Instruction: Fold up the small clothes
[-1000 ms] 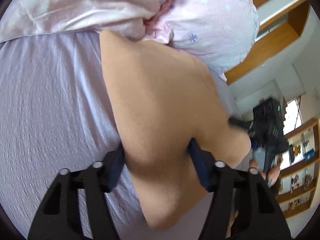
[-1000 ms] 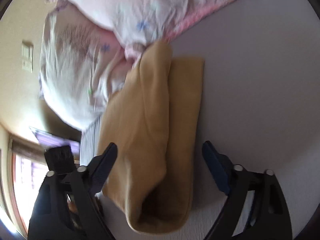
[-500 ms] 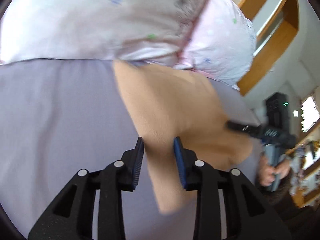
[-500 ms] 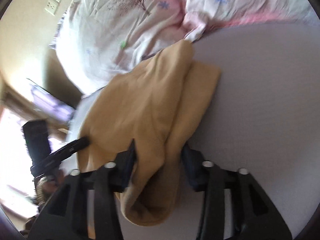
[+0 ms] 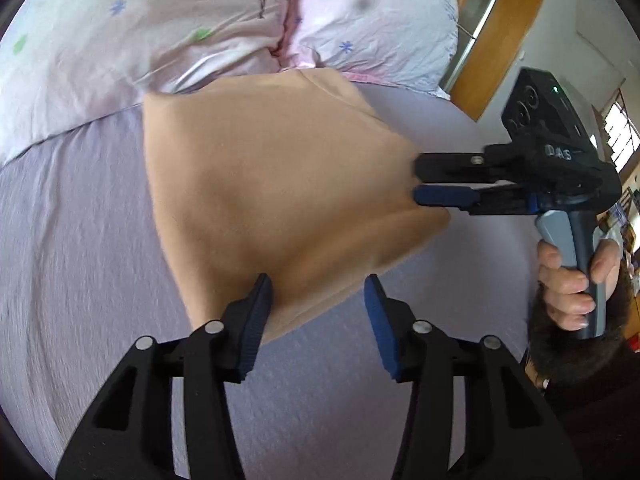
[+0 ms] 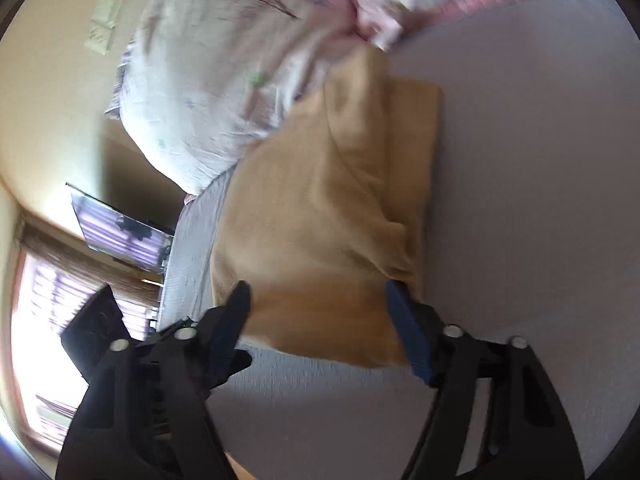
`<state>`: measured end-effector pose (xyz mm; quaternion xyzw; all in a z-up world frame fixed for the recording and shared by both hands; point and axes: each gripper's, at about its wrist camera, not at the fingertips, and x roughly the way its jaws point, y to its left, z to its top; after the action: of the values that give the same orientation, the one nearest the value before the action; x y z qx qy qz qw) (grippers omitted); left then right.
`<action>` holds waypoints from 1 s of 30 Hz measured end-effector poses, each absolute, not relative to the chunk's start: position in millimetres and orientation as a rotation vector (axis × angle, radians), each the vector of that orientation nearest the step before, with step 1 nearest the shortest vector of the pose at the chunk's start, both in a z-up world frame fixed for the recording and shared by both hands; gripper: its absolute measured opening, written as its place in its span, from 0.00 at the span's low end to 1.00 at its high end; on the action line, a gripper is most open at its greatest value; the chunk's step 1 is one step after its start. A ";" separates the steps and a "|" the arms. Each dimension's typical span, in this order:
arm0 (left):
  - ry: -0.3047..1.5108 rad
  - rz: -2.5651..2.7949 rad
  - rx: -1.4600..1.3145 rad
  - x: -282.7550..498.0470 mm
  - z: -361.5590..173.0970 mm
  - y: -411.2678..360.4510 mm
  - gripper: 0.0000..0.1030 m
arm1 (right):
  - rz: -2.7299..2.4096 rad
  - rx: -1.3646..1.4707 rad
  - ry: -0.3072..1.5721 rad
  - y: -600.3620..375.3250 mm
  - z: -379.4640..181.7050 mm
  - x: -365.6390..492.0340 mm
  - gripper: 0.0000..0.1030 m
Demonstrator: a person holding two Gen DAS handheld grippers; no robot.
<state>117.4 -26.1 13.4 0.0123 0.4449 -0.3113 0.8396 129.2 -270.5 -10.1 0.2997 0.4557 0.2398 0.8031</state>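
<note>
A small tan garment [image 5: 272,184] lies folded on the lilac bedsheet [image 5: 72,264], its far edge against the pillows. It also shows in the right wrist view [image 6: 320,208], doubled over with a thick fold on its right side. My left gripper [image 5: 318,300] is open, its fingers straddling the garment's near corner without pinching it. My right gripper [image 6: 318,300] is open, its fingers on either side of the garment's near edge. In the left wrist view the right gripper [image 5: 416,178] comes in from the right, its tips at the garment's right edge.
Pink flowered pillows [image 5: 224,20] lie along the head of the bed, touching the garment. A wooden door frame [image 5: 508,32] and a window stand beyond the bed's right side. A dark screen [image 6: 120,232] hangs on the wall past the bed.
Both grippers were narrowed on the garment half a second ago and have opened. The garment has dropped flatter on the sheet, and both grippers have drawn back a little.
</note>
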 end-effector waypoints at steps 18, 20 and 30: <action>0.977 -0.172 0.116 65.5 3.8 -13.0 0.98 | 0.103 0.087 0.859 -217.5 -27.1 38.5 0.99; 0.992 -0.165 0.100 67.3 -0.5 -12.0 0.98 | 0.097 0.058 0.854 -211.7 -28.4 39.3 0.99; 1.013 -0.118 0.080 71.3 -8.6 -11.4 0.98 | 0.090 -0.012 0.869 -197.1 -34.5 36.6 0.99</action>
<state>71.3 -11.4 -8.6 0.0384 0.4847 -0.0566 0.8720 36.6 -197.1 -34.5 -0.0060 0.4210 0.0435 0.9060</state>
